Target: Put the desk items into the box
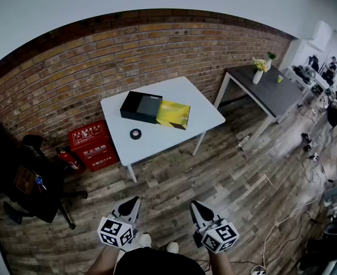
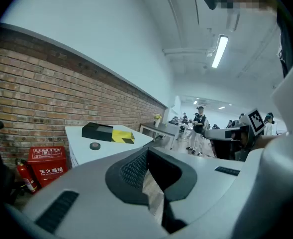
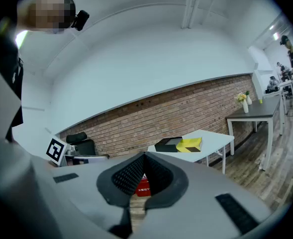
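A: Step?
B: Approach, nothing picked yet. White table (image 1: pixel 179 93) well ahead. Black box (image 1: pixel 141 106) by far edge, yellow pack (image 1: pixel 174 114) touching it, tape roll (image 1: pixel 135 133) nearer front edge.
A: Claws?
B: Left gripper (image 1: pixel 135 200), right gripper (image 1: pixel 195 204) closed, empty. Next: close in, open, take roll.

Brick wall (image 1: pixel 71 73) runs along the far side of the room, above a wood-plank floor (image 1: pixel 214 171).
- Red fire-equipment cabinet (image 1: pixel 91 144): on the floor, against the wall.
- Red fire extinguisher (image 1: pixel 70 159): just beside the cabinet's left side, tilted.
- Black office chair (image 1: pixel 19 176): left of the extinguisher, near the left edge of the head view.
- Grey surface (image 1: pixel 271 96): at right, one edge towards the wall. It carries a white vase with yellow flowers (image 1: pixel 258 73) near its wall-side edge and a small yellow-green cup (image 1: pixel 280 79) further right, apart from the vase.
- Loose cables (image 1: pixel 311 165): on the floor at far right.
- Left gripper view: lit ceiling lamp (image 2: pixel 219 51); a person standing (image 2: pixel 199 128) in the background.
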A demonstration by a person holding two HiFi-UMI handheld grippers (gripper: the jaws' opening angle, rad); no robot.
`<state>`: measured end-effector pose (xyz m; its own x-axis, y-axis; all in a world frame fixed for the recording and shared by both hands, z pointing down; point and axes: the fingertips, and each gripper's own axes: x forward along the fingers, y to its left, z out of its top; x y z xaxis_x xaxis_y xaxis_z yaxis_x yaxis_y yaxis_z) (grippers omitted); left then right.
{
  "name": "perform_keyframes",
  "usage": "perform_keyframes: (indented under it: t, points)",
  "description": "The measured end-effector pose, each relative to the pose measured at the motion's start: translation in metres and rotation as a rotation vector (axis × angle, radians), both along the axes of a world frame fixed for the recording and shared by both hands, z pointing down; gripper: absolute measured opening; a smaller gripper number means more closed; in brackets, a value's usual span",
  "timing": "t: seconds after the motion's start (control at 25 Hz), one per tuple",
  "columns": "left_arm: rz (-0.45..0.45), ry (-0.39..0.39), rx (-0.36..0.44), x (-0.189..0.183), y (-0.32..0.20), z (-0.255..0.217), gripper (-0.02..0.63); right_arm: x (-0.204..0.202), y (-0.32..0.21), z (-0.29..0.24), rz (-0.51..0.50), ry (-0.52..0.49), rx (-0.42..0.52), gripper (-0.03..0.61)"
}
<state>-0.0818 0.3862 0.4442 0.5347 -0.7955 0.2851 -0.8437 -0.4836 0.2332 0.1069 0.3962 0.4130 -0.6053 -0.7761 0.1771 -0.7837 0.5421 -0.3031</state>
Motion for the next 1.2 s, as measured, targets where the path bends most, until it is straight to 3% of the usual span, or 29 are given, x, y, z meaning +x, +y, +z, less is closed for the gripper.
perform_keyframes:
  t: [0.72,1.2]
  points:
    - [0.029,0.022,-0.021,-0.027,-0.01,0.009,0.012,-0.013,-0.011,0.002,0.085,-0.051,-0.029,0.021]
    - [0.04,0.04,-0.037,-0.074,-0.007,0.024,0.012,-0.061,-0.007,0.017,0.054,-0.081,-0.073,0.021]
